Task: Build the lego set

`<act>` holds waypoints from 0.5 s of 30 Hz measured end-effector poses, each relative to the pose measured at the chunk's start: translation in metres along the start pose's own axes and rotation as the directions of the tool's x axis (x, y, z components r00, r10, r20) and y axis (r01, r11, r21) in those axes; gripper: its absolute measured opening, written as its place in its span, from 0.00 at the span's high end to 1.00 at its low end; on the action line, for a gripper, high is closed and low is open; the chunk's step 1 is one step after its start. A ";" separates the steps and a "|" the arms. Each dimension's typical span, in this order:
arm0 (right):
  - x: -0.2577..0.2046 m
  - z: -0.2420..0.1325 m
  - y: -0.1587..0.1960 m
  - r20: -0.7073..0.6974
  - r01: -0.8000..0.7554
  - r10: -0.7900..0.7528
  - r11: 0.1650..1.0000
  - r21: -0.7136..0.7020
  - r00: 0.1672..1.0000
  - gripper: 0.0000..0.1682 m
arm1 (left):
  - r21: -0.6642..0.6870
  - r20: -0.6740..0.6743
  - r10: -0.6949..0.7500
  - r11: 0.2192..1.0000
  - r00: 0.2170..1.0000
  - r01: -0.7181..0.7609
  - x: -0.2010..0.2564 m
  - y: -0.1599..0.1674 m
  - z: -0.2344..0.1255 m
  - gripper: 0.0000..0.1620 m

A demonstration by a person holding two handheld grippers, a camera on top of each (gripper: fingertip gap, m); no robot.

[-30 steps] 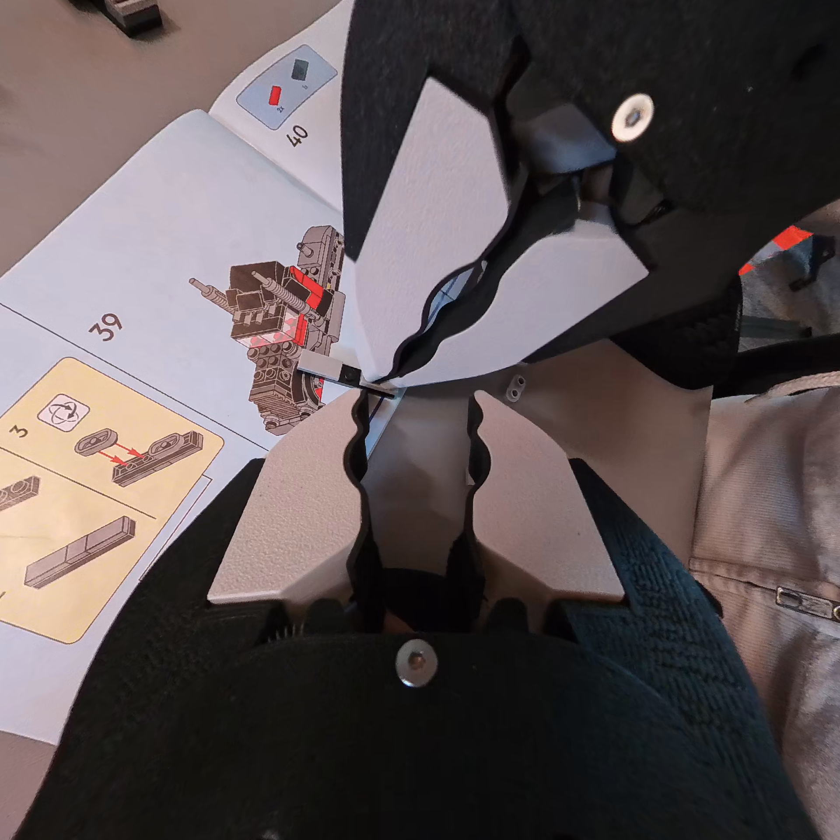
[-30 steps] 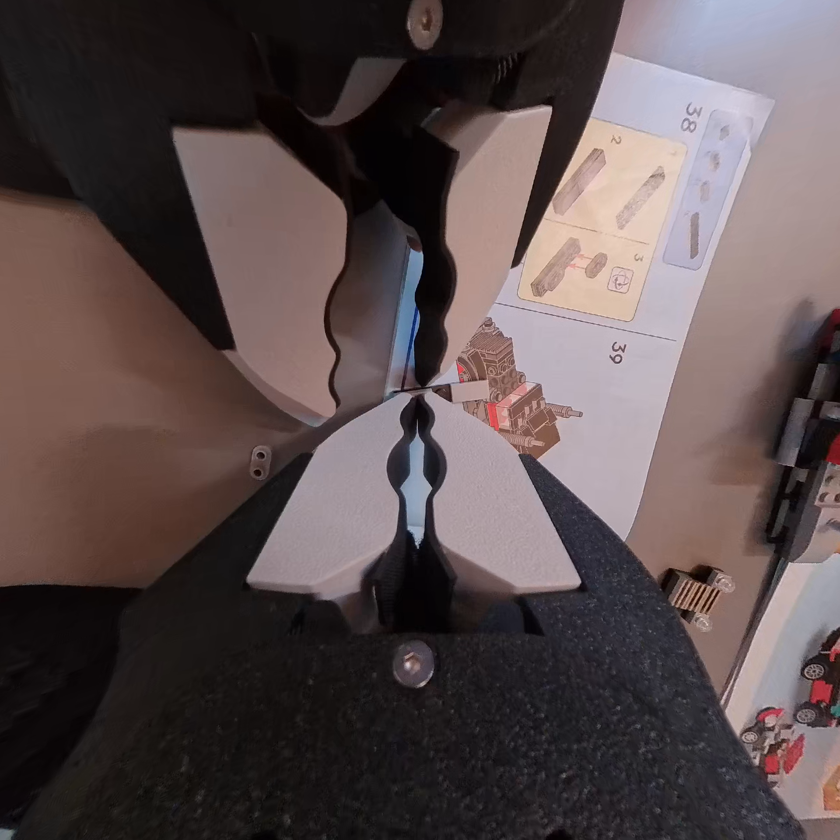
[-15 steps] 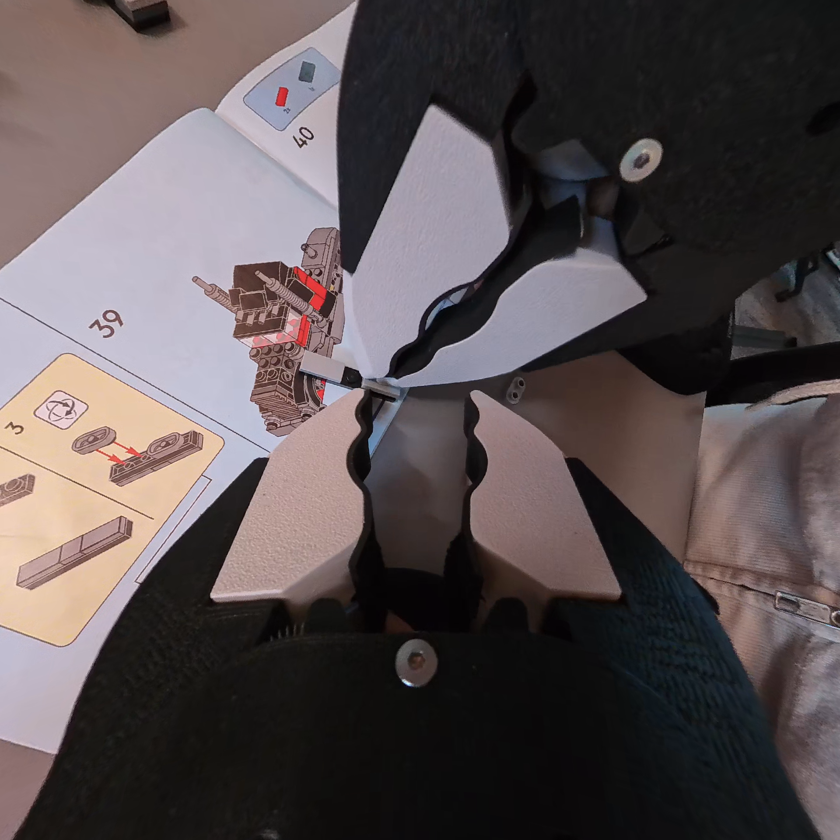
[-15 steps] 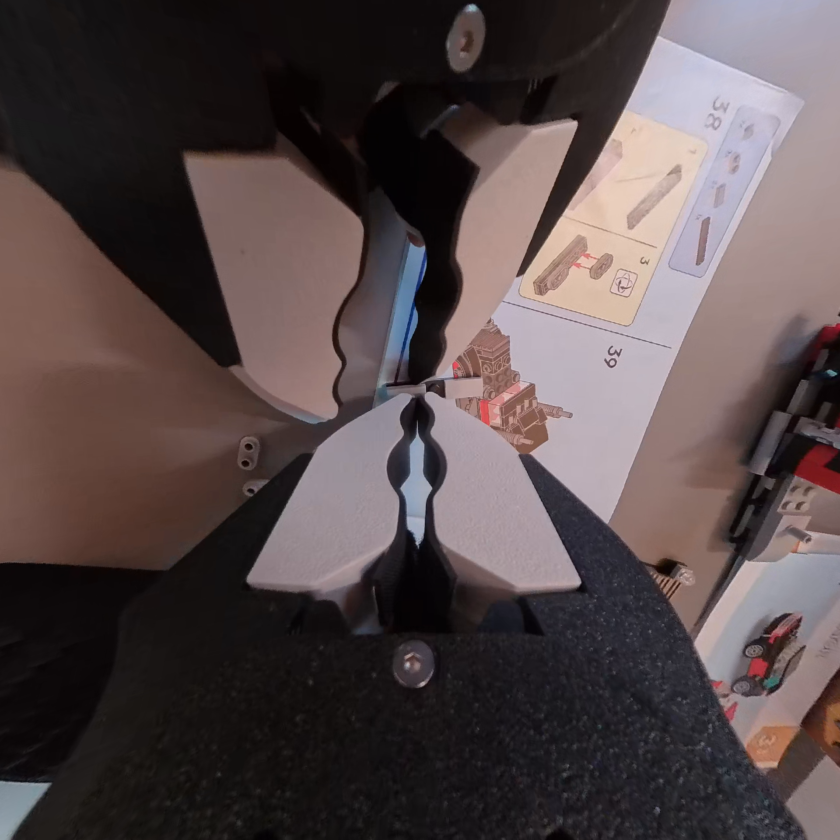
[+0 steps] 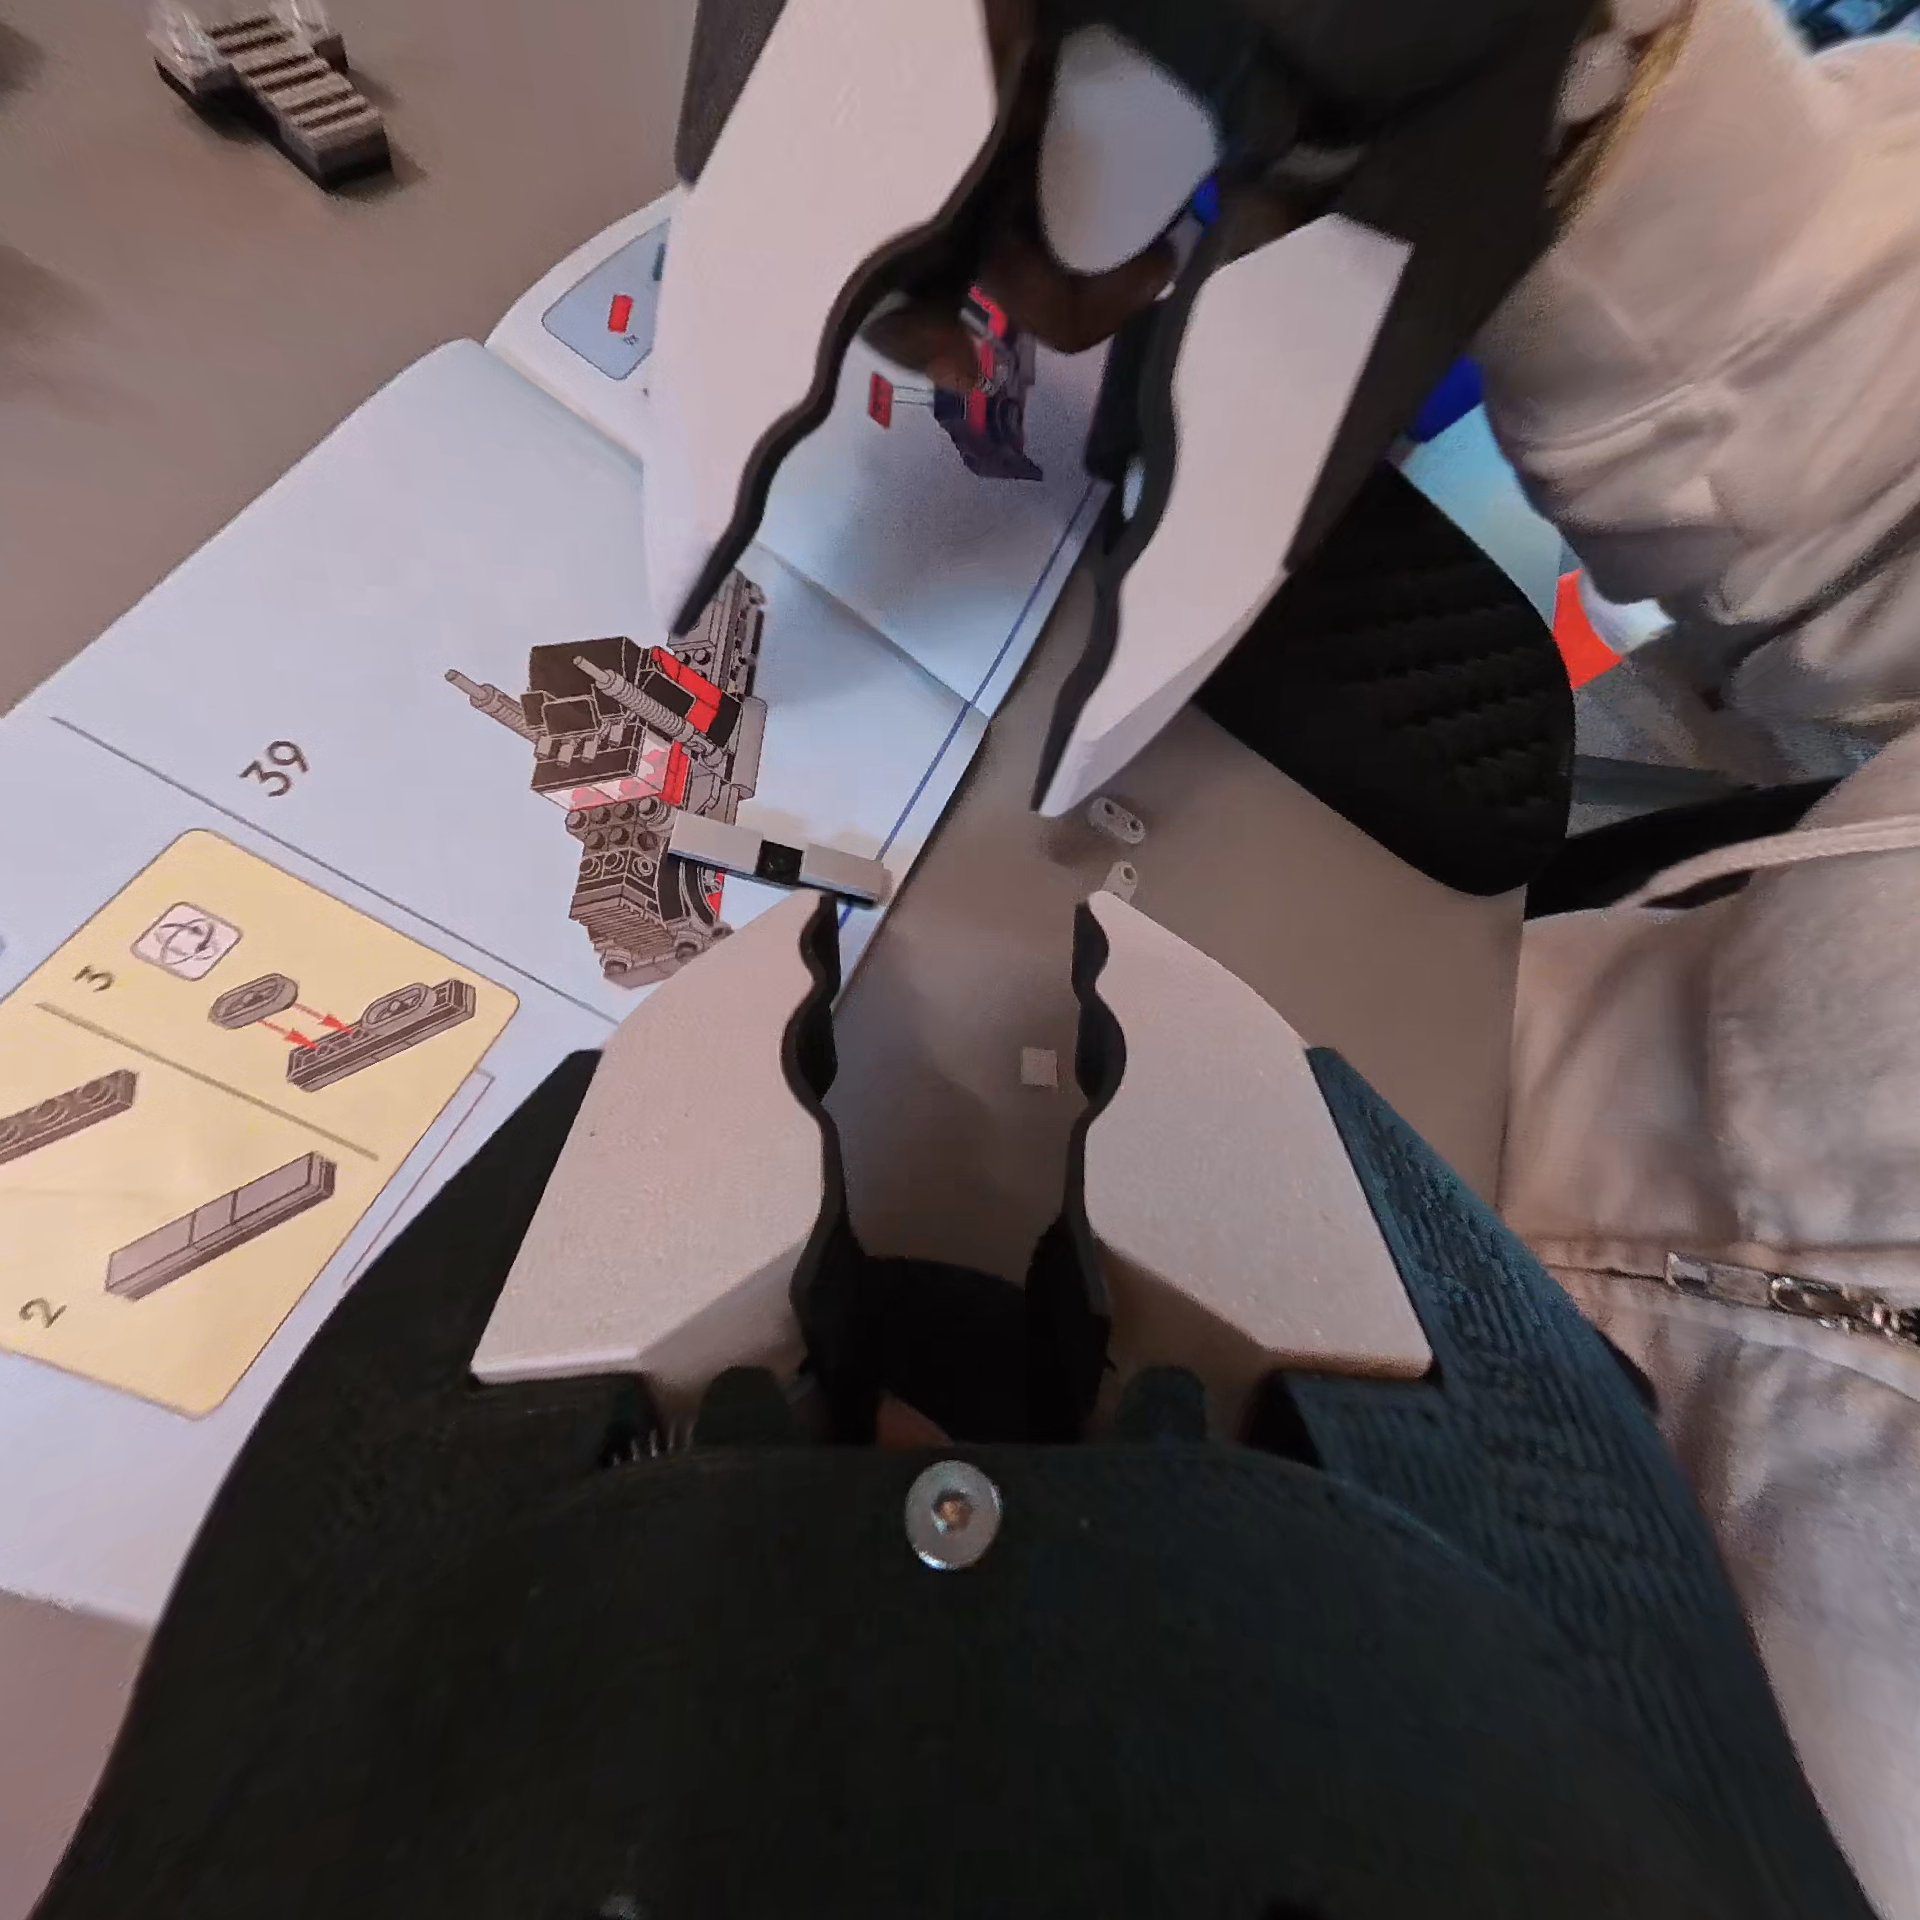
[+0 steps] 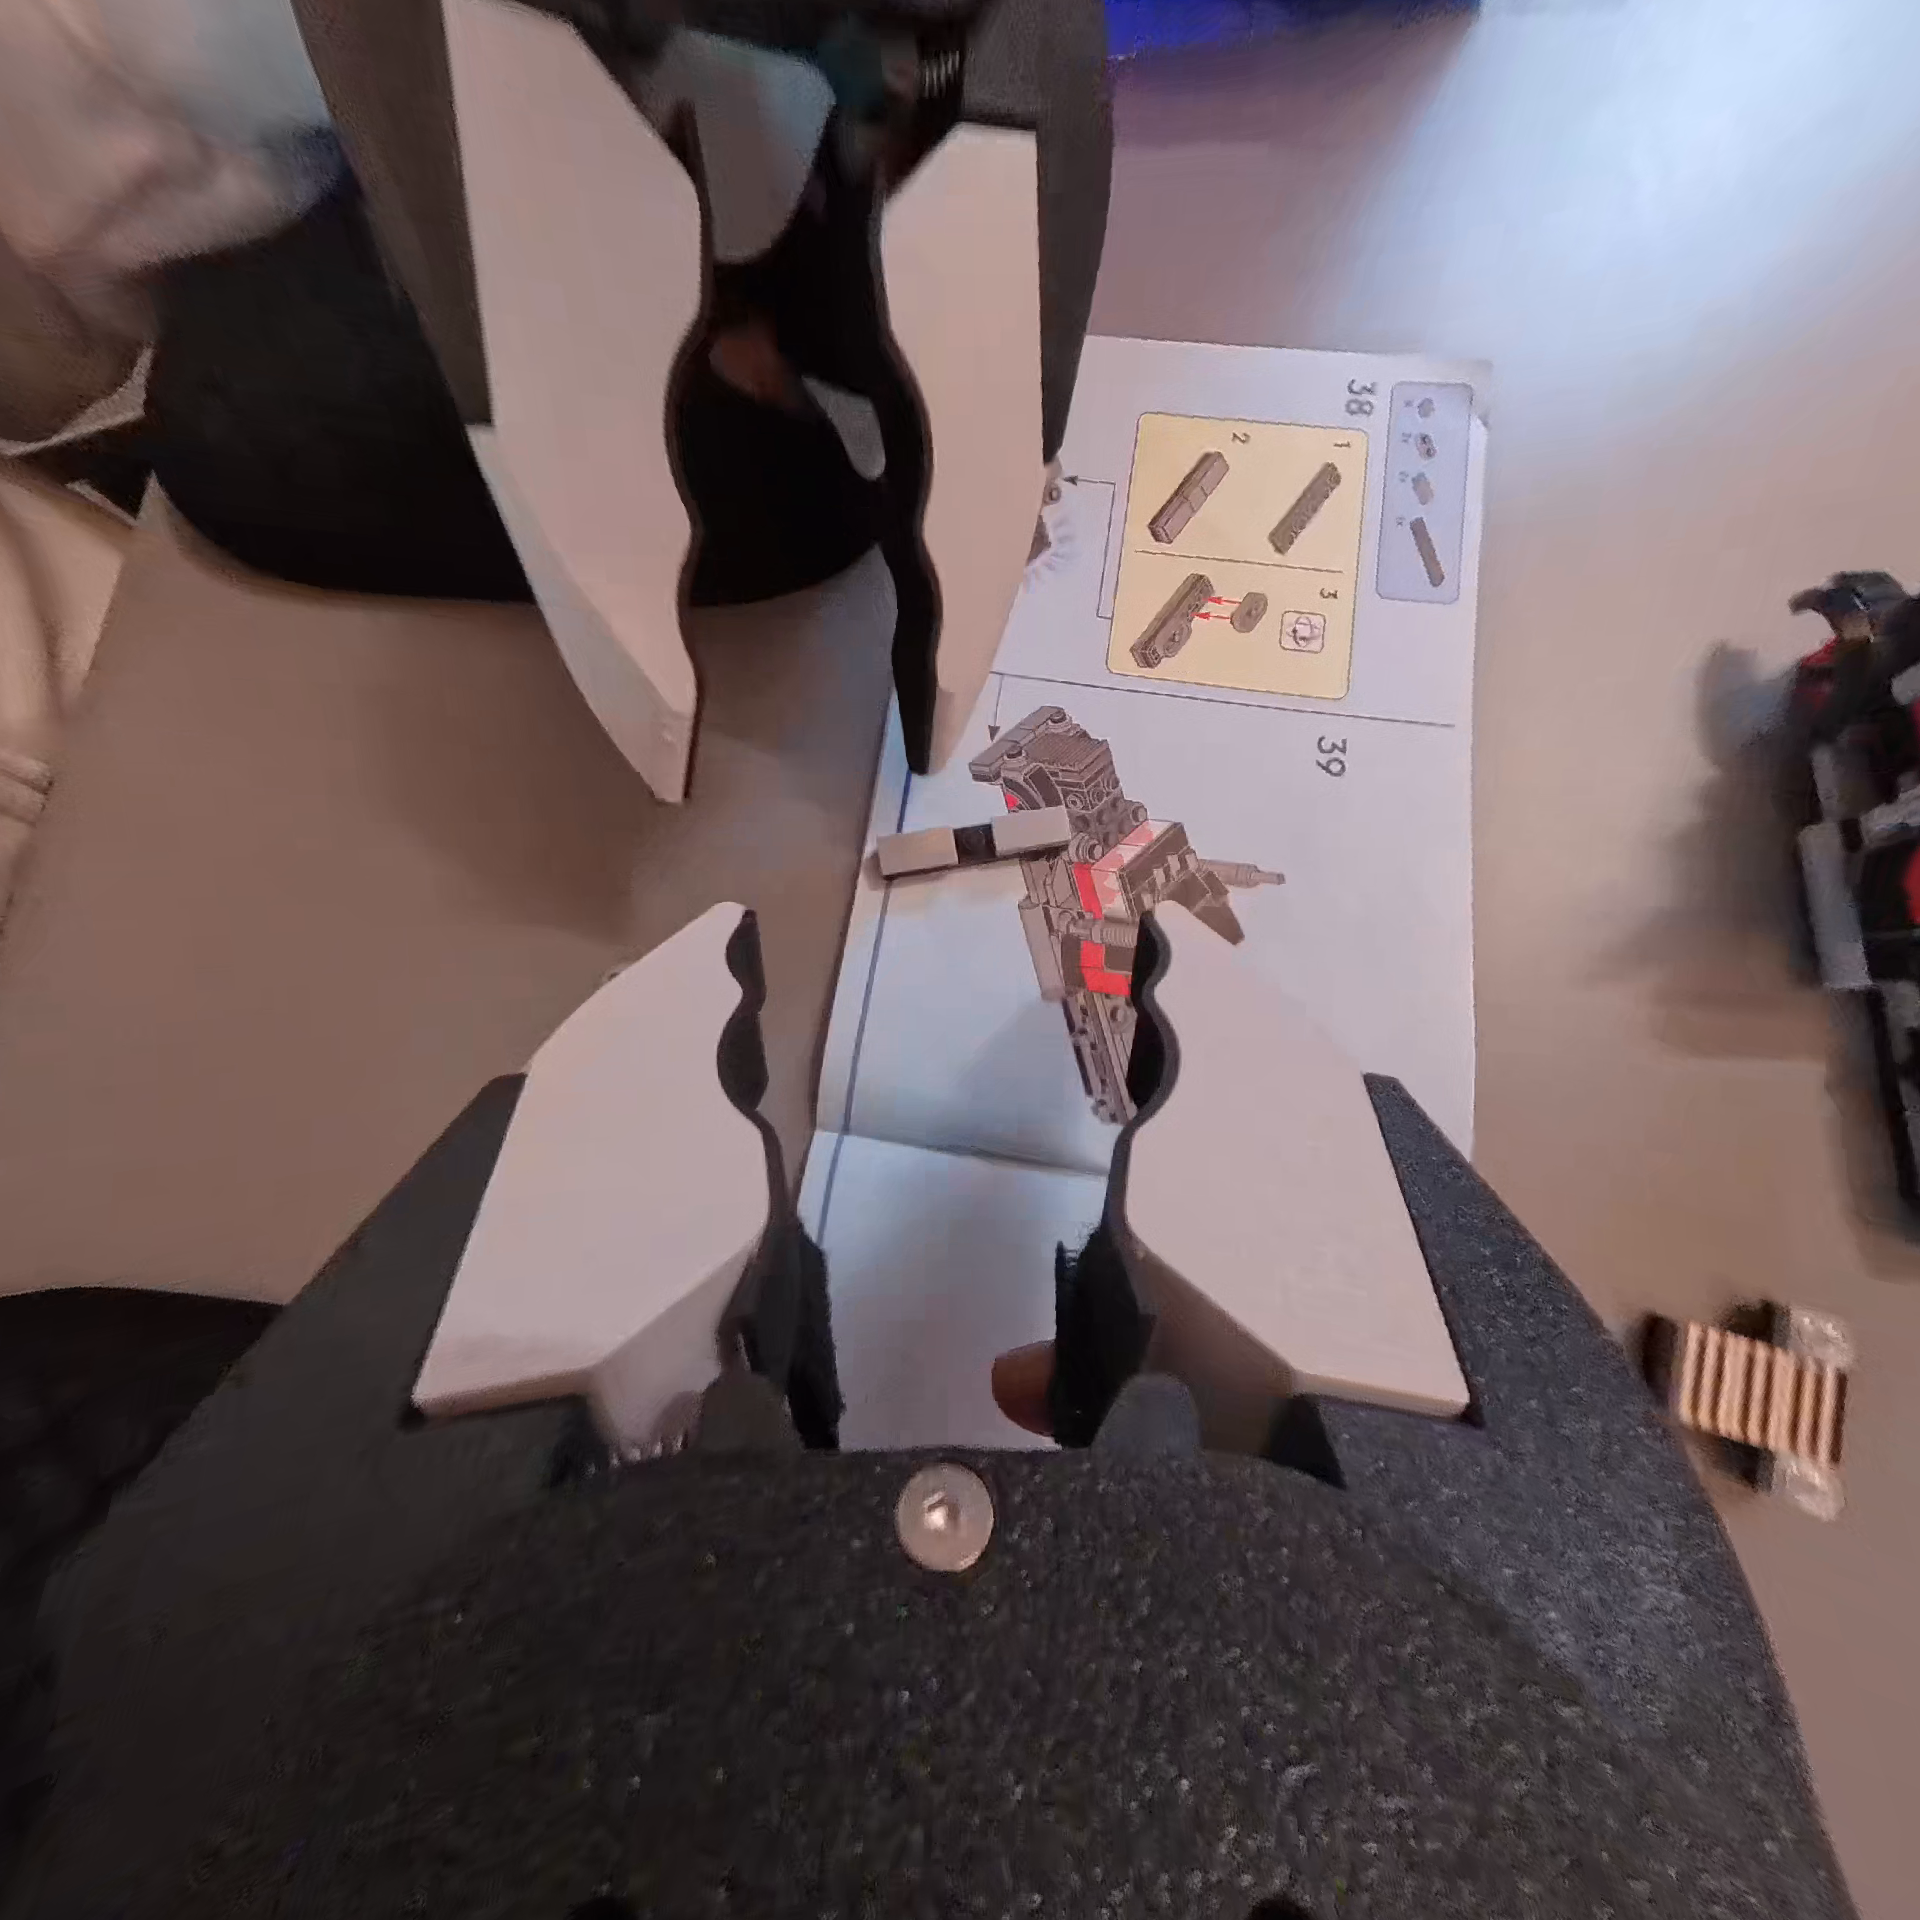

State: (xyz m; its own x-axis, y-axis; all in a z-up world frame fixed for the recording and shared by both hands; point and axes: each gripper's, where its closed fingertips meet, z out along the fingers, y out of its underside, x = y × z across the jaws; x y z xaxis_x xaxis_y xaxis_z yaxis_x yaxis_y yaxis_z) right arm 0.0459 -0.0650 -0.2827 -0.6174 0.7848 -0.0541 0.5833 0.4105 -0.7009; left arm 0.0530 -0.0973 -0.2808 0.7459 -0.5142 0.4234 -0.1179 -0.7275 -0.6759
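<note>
Right wrist view: blurred lego model [image 6: 1860, 883] cropped

Each gripper has a rough, matte black printed body. The left gripper [image 5: 951, 914] carries two pale grey wedge-shaped fingers [image 5: 675, 1164] lined with wavy black pads, and a silver hex screw [image 5: 953, 1514] sits at 6 o'clock from them. The right gripper [image 6: 940, 935] is built the same: pale fingers [image 6: 623, 1195], scalloped black lining, one silver screw [image 6: 943, 1515]. The person wears a light beige garment [image 5: 1714, 1091] with a metal zip [image 5: 1787, 1291] at 3 o'clock.
</note>
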 end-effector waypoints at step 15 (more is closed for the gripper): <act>0.004 0.030 0.002 0.080 0.098 -0.096 0.995 -0.027 0.992 0.73 | 0.238 0.044 -0.159 0.961 0.986 0.144 0.004 -0.009 -0.042 0.71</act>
State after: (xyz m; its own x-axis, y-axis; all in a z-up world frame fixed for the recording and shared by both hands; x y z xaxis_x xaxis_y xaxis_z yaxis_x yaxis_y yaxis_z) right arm 0.0282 -0.0751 -0.3055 -0.7107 0.7022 -0.0433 0.5339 0.4982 -0.6832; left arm 0.0296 -0.1117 -0.2477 0.7832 -0.3714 0.4987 0.1504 -0.6650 -0.7315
